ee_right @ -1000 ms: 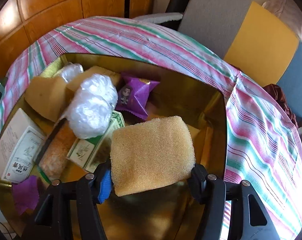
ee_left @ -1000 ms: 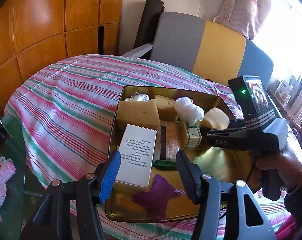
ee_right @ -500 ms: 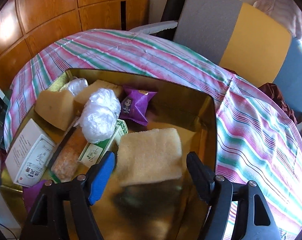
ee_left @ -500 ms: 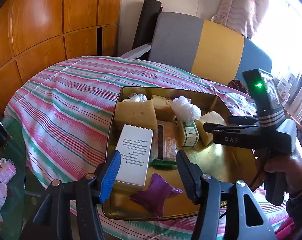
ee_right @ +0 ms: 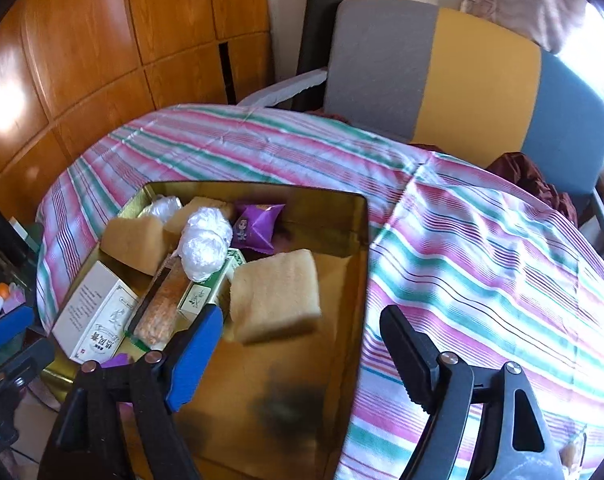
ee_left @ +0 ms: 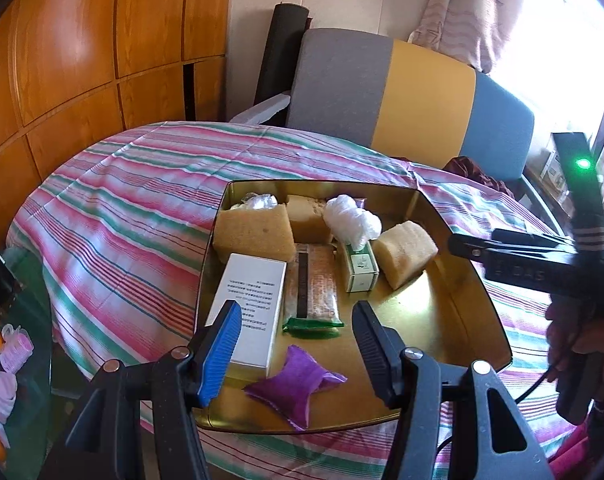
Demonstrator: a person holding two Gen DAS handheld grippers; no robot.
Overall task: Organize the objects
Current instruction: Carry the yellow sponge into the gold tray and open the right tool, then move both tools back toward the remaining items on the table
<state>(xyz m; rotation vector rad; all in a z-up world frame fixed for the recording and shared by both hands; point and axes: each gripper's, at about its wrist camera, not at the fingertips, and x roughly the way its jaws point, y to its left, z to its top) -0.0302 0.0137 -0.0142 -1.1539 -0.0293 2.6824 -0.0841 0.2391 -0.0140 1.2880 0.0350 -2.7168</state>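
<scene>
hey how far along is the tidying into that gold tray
Mostly done, it seems: sponges, boxes and snack packets already lie in the gold tray, including the sponge nearest the right gripper. Nothing is in hand; that gripper and the left gripper are both open. No loose items show on the striped tablecloth.

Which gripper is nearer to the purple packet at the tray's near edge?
Left. The left gripper hangs open just above the purple packet; the right gripper is open over the tray's opposite side, by the sponge.
</scene>
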